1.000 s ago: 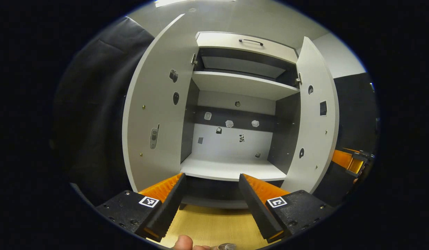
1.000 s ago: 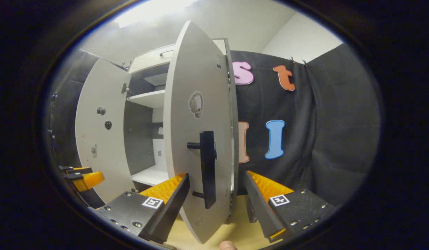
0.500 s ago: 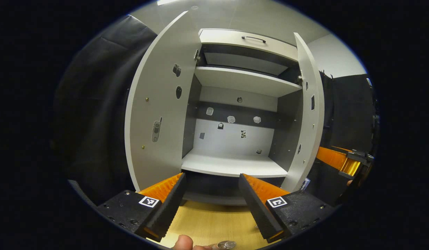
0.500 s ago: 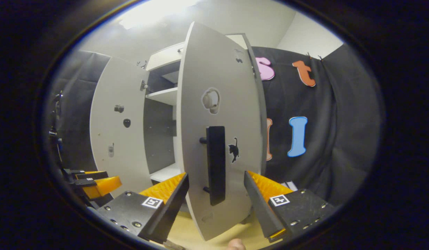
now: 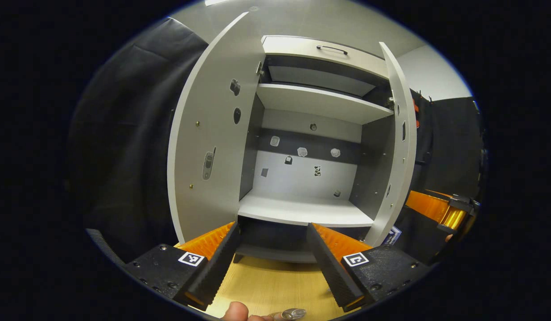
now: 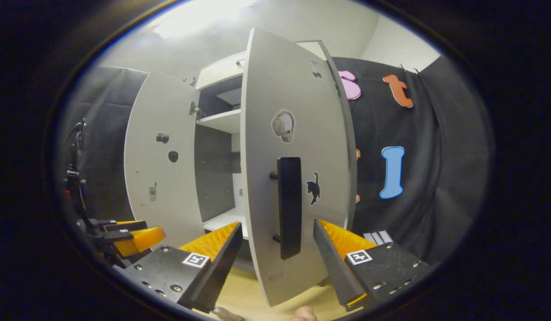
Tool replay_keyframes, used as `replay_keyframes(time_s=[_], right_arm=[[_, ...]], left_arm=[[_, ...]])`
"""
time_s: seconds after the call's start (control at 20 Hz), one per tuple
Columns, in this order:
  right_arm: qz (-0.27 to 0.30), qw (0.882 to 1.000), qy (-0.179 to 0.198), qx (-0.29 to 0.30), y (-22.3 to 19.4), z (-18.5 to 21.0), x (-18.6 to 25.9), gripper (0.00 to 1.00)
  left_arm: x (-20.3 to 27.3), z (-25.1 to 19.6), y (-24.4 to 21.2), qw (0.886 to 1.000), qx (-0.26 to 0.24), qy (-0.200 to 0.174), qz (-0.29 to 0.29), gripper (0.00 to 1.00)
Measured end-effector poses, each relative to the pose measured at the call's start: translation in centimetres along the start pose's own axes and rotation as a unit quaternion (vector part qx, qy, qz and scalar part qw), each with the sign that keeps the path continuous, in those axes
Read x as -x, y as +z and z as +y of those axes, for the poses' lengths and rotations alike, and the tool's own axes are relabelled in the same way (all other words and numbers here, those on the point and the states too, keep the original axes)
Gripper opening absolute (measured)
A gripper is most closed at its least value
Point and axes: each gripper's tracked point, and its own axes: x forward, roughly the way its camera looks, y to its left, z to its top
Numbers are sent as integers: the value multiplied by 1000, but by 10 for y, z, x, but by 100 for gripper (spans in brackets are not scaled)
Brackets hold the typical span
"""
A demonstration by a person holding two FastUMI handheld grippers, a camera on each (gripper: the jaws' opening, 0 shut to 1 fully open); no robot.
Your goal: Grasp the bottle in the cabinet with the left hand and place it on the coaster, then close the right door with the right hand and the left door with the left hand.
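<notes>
The right gripper (image 6: 275,249) has its jaws apart, straddling the handle (image 6: 289,207) of the right door (image 6: 298,133) without touching it.

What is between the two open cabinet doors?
In the left gripper view, between the left door and the right door lies the open cabinet inside: a bare lower shelf, an upper shelf, and small stickers on the back wall.

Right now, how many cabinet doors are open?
2. The left door stands wide open beside the shelves. The right door is partly swung, its handle between the open right gripper fingers, not clamped.
</notes>
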Motion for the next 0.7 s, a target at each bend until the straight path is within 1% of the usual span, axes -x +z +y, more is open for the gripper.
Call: replay_keyframes(time_s=[0.05, 0.1, 0.15, 0.2, 0.25, 0.3, 0.45, 0.5, 0.55, 0.6, 0.65, 0.7], right_arm=[[0, 1000, 5, 0, 0, 4, -1, 93], [-1, 1000, 10, -1, 2, 8, -3, 96], [-1, 1000, 14, -2, 1, 12, -3, 96], [0, 1000, 19, -4, 0, 14, -4, 93], [2, 1000, 24, -5, -1, 18, -4, 93], [4, 1000, 29, -7, -2, 22, -6, 93], [10, 999, 42, -8, -5, 31, -7, 93], [9, 999, 44, -8, -4, 32, -6, 96], [8, 999, 45, -8, -4, 33, -6, 96], [8, 999, 45, -8, -4, 34, -5, 96], [9, 999, 45, -7, -5, 33, -7, 96], [9, 999, 44, -7, -5, 33, -8, 93]], left_arm=[[0, 1, 1, 1000, 0, 0, 0, 97], [1, 2, 0, 1000, -1, 1, 0, 97], [0, 3, 0, 1000, -1, 3, 0, 98], [1, 4, -1, 1000, -1, 4, 0, 98], [0, 6, -2, 1000, 0, 6, 1, 94], [2, 7, -3, 1000, 1, 8, 2, 97], [2, 12, -5, 1000, 3, 15, 4, 97], [2, 14, -5, 1000, 4, 17, 5, 94], [3, 15, -6, 1000, 6, 18, 6, 100], [4, 16, -7, 1000, 8, 20, 7, 97], [4, 17, -7, 1000, 10, 20, 8, 97], [3, 17, -6, 1000, 12, 21, 9, 100]])
